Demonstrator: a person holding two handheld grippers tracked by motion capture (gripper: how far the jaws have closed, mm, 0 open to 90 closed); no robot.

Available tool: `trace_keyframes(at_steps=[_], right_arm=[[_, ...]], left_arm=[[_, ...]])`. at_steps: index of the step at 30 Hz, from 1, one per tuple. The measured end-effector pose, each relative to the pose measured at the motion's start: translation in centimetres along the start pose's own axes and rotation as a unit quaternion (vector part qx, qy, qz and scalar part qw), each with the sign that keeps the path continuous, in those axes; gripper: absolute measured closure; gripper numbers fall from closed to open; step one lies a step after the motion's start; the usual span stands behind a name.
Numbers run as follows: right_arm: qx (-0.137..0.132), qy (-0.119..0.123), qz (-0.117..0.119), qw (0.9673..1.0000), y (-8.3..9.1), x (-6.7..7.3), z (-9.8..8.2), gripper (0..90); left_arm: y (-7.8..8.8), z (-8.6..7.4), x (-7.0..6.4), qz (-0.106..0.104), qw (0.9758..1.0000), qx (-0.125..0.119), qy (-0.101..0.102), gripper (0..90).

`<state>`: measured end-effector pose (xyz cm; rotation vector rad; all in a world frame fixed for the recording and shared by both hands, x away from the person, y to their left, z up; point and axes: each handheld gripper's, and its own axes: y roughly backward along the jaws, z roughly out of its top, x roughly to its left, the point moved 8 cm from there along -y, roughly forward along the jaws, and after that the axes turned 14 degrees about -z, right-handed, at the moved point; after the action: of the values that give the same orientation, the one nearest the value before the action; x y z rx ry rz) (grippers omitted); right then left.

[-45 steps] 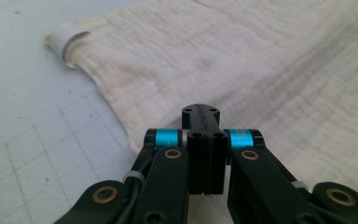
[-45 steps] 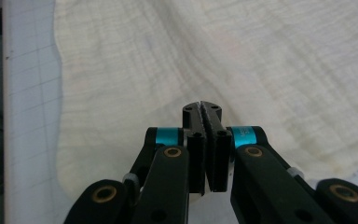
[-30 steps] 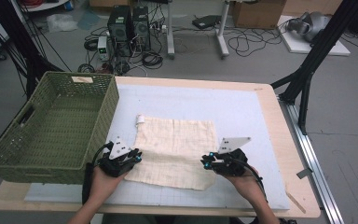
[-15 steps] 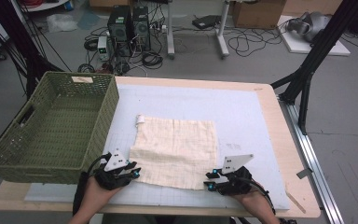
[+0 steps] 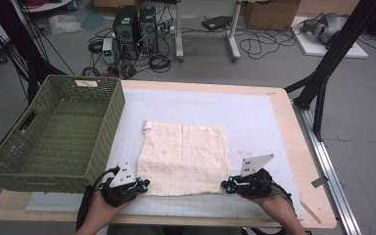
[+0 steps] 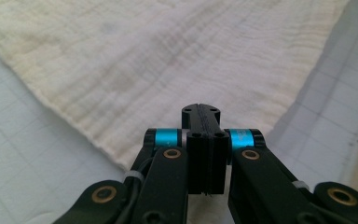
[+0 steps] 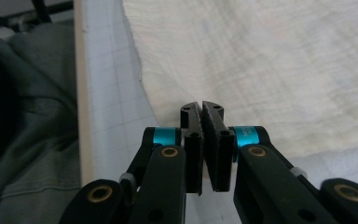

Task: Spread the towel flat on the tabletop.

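High view puts the cream cloth (image 5: 183,157) flat at centre frame on the tabletop (image 5: 274,127); left gripper (image 5: 139,185) and right gripper (image 5: 229,184) sit clenched at its lower corners, risking thin pinches slipping

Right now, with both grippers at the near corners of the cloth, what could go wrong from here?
The left gripper has its jaws closed at the near corner of the cloth, but whether fabric is caught is unclear; lifting could leave that corner behind. The right gripper sits at the cloth's edge with only a slit between its jaws, so a thin bite may slip. The green basket stands close to the left hand and could be knocked.
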<state>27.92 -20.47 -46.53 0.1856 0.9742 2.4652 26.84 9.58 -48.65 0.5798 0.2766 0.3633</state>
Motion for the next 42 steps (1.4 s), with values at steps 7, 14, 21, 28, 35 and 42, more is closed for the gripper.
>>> trace_keyframes(at_steps=[7,14,21,28,35,42], right_arm=[[0.008,0.009,0.019,0.9997,-0.5,1.5,-1.3,72.9],[0.023,0.008,0.009,0.9997,-2.1,1.8,-2.4,75.1],[0.024,0.007,0.019,0.9995,-1.8,1.9,-2.7,89.2],[0.002,-0.008,0.039,0.9992,-0.9,2.1,-2.6,83.0],[-0.041,-0.043,0.004,0.9982,-0.4,0.2,-1.3,66.0],[-0.060,-0.059,-0.022,0.9963,-0.4,-1.4,-0.5,54.5]], left_arm=[[0.1,-0.6,0.1,0.005,0.9999,0.009,0.004,78.4],[-0.2,-1.2,0.2,-0.005,0.9998,0.017,0.009,79.6],[-0.1,-1.4,0.0,-0.011,0.9998,0.013,0.012,89.3],[0.7,-0.9,-0.7,-0.011,0.9999,-0.007,0.007,88.7],[1.2,0.9,0.5,0.010,0.9987,-0.048,0.011,72.5],[1.2,2.5,2.4,0.034,0.9962,-0.079,0.018,65.0]])
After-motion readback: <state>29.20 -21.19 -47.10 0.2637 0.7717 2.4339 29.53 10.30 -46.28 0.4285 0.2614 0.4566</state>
